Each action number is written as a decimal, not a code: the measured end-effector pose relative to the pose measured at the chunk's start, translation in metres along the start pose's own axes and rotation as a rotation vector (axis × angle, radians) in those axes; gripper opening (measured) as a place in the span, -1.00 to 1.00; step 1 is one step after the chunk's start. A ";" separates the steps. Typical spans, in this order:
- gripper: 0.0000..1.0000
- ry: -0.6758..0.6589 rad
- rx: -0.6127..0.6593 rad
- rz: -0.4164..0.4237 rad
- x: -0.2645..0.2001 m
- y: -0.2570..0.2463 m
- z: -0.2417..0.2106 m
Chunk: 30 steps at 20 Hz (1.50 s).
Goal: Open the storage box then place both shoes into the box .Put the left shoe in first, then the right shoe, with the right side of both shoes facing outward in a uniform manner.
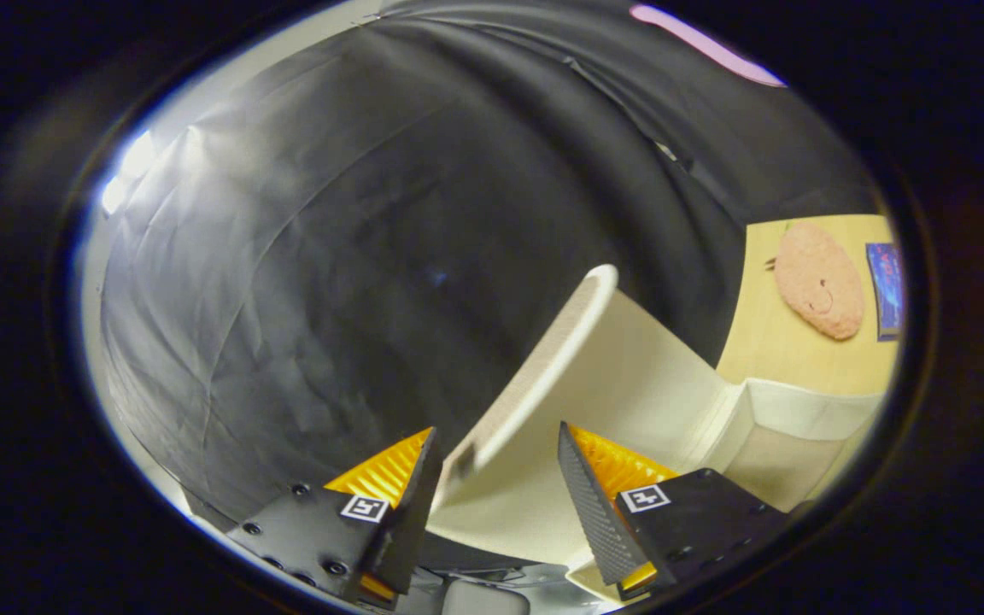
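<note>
The cream storage box [799, 427] stands on the wooden table to the right of my fingers. Its lid [620, 367] is swung up, tilted high off the box, and its textured front rim [543, 359] runs down into the gap between my fingers. My gripper [499, 451] is shut on that lid: the rim lies against one finger and the lid's smooth inner face against the other. The hinge side of the lid meets the box just beyond the right finger.
Beyond the box, a pink plush toy [818, 280] lies on the light wooden table [765, 342], with a blue card [883, 289] beside it. Black booth cloth [355, 256] hangs behind the raised lid.
</note>
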<state>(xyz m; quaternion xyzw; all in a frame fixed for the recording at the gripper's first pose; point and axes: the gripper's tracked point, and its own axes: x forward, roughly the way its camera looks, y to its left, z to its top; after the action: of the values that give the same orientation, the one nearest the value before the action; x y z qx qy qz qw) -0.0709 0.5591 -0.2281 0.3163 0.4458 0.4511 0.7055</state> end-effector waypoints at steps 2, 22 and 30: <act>0.66 0.005 -0.020 -0.019 -0.003 -0.002 0.002; 0.67 -0.208 -0.175 -0.283 -0.173 -0.145 0.055; 0.67 -0.267 -0.105 -0.444 -0.254 -0.216 0.038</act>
<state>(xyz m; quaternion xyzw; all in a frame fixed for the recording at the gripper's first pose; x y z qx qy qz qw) -0.0092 0.2394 -0.3091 0.2307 0.3832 0.2621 0.8551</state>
